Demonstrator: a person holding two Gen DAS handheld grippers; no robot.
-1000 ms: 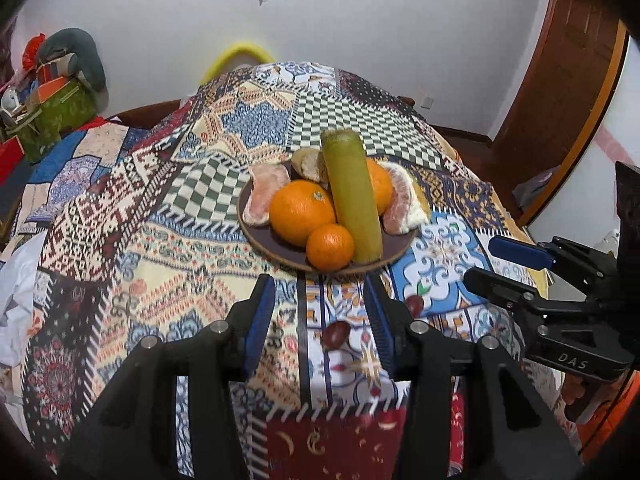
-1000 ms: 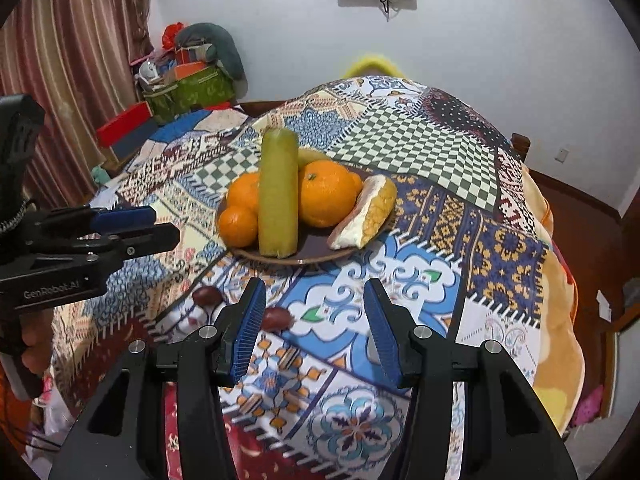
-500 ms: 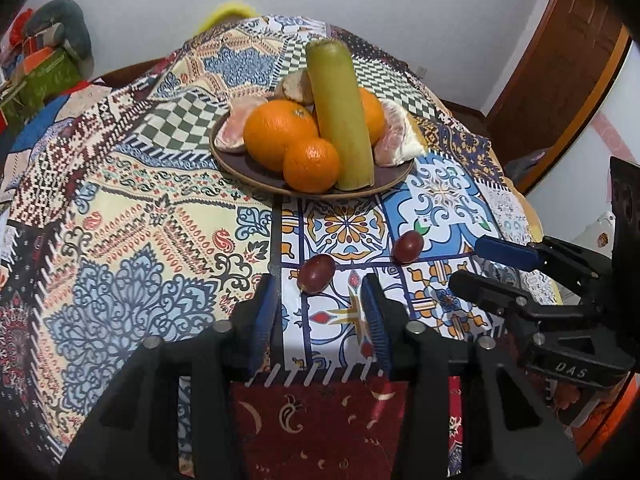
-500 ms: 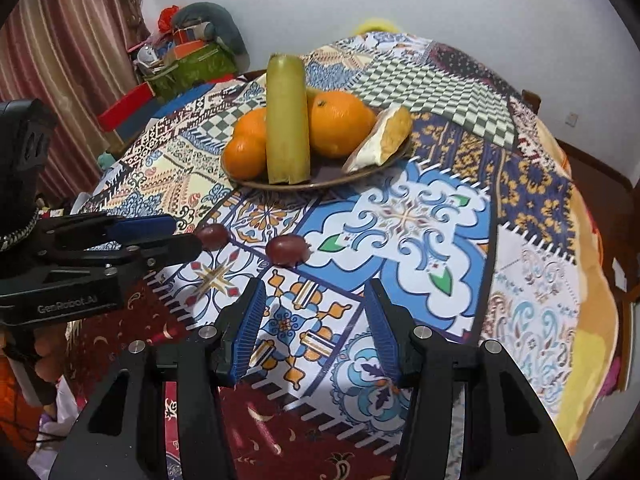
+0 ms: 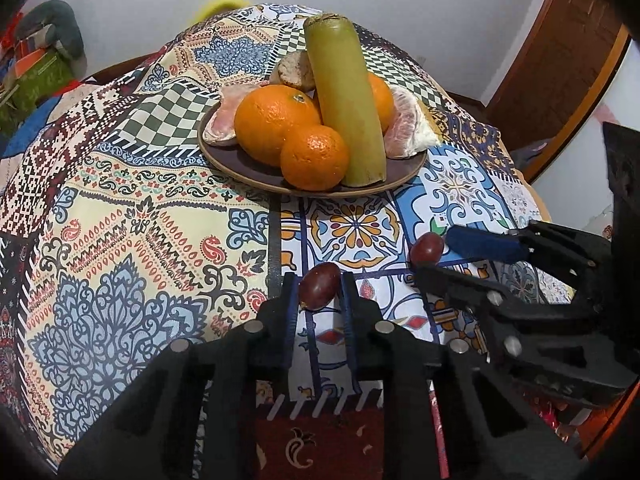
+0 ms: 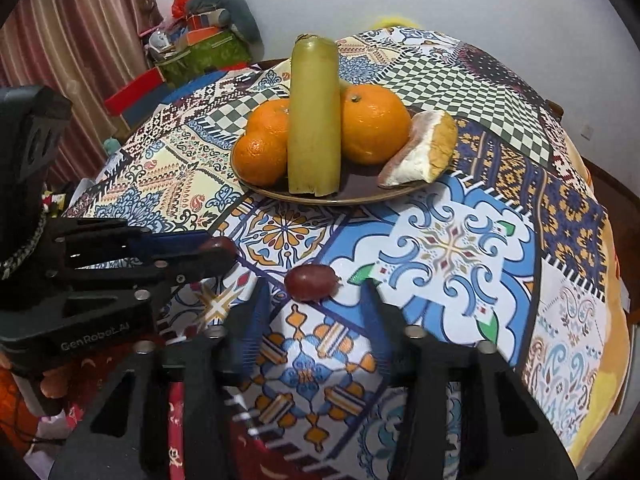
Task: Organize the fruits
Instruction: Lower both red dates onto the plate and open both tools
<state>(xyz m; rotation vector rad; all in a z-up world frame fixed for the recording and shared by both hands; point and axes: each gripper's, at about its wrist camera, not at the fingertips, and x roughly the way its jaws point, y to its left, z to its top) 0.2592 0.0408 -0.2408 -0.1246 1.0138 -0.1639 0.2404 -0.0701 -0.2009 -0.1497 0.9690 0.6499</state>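
A brown plate [image 5: 236, 164] on the patterned tablecloth holds several oranges [image 5: 276, 122], a green sugarcane piece [image 5: 344, 96] and pomelo segments [image 5: 408, 124]; the plate also shows in the right wrist view [image 6: 360, 196]. Two dark red dates lie on the cloth in front of it. My left gripper [image 5: 319, 286] has closed around the left date [image 5: 318, 286], fingers touching its sides. My right gripper [image 6: 312, 300] is open, with the right date [image 6: 312, 282] just ahead between its fingertips. The right date also shows in the left wrist view [image 5: 426, 249].
The table edge runs close below both grippers. A wooden door [image 5: 560, 52] stands at the right. Bags and boxes [image 6: 200, 48] are piled by a curtain at the back left. The cloth [image 6: 500, 240] drapes over the right side.
Both grippers moved forward and down toward the dates. The left gripper's fingers closed in onto the left date. The right gripper came up to the right date, still open.
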